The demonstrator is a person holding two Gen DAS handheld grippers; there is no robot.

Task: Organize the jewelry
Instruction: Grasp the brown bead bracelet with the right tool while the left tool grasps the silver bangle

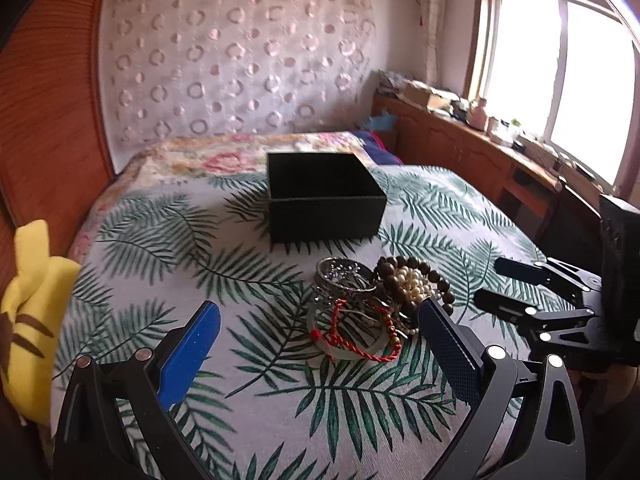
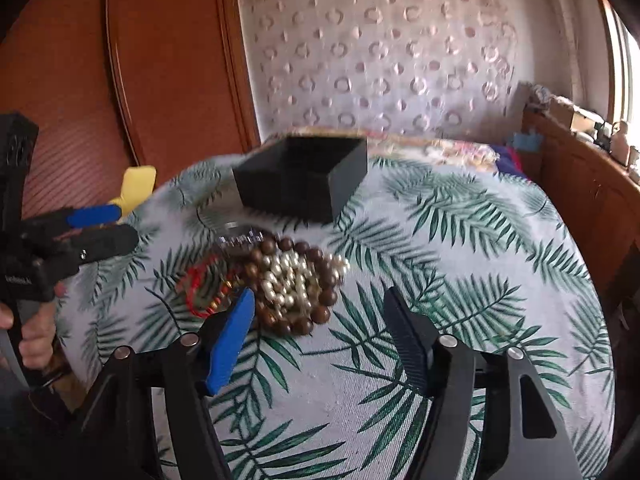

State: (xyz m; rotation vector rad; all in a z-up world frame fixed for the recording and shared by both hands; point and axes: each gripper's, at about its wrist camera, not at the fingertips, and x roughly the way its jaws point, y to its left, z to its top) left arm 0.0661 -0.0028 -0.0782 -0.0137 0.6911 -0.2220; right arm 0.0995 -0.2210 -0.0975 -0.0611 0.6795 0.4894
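Left wrist view. Your left gripper (image 1: pixel 320 344): tilted down over the bed, jaws spread wide, nothing between the pads; the jewelry pile (image 1: pixel 374 304) lies on the cloth just ahead, between the fingertips' line and the box. Your right gripper (image 1: pixel 494 284): enters at right, jaws apart, empty. Black box (image 1: pixel 326 200): open-topped, beyond the pile; inside too dark to tell. Leaf-print cover (image 1: pixel 248 360): spread over the bed. Yellow plush (image 1: pixel 32 308) at left edge; window (image 1: pixel 560 80) at right.

Right wrist view, blurred. Your right gripper (image 2: pixel 320 312): angled down, jaws parted, holding nothing; wooden beads (image 2: pixel 298 280) and pearls sit just ahead of its blue finger (image 2: pixel 230 344). Your left gripper (image 2: pixel 116 224): at left, held in a hand (image 2: pixel 34 332). Black box (image 2: pixel 304 178): behind the pile, apart from it.
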